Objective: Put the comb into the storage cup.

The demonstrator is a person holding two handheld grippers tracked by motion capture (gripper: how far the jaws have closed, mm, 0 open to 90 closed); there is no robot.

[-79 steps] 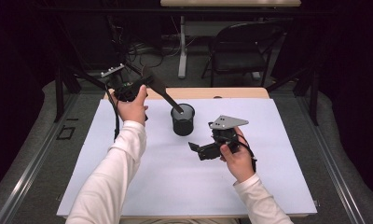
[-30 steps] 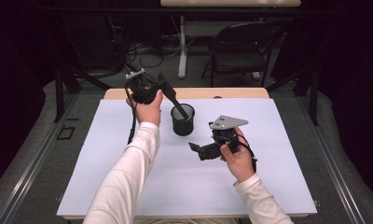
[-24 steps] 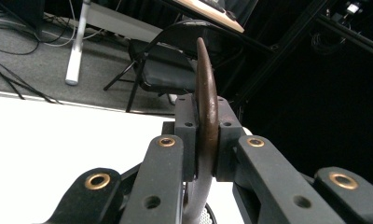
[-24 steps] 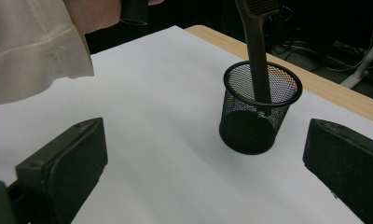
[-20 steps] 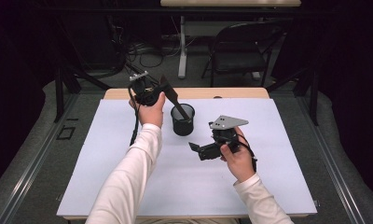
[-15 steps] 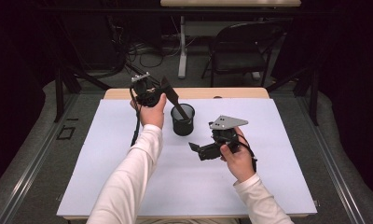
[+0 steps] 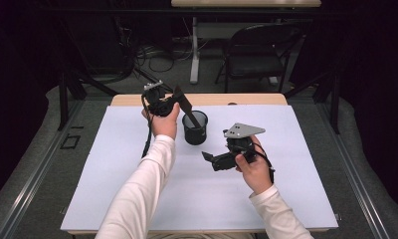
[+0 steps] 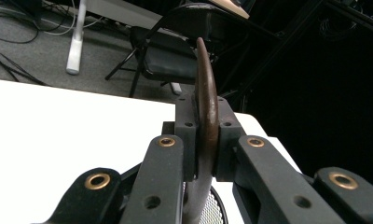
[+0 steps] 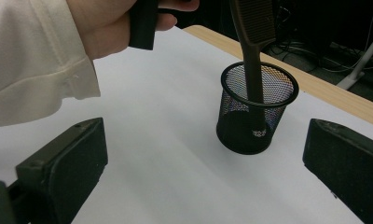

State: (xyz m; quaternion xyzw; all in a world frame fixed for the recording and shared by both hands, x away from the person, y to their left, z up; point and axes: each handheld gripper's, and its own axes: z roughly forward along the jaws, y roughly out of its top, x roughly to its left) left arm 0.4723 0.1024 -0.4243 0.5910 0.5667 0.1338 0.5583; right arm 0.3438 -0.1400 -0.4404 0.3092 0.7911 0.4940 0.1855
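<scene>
Over the cup: left tool [image 7: 179, 102] clamps the brown comb [image 7: 186, 107], handle lowered into the mesh cup [image 7: 195, 128] for storage.
Right tool [image 7: 222, 160]: jaws wide apart, empty, waiting near the cup above the tabletop [image 7: 112, 174].

White sleeves [image 7: 142, 189]; black tools [image 7: 222, 160] with brass-ringed screw holes.

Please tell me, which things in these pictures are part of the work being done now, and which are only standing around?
Part of the work:
- left gripper, shut on the brown comb
- black mesh cup, with the comb's handle end inside it

Only standing around:
- right gripper, open and holding nothing
- white table cover
- folding chair behind the table
</scene>
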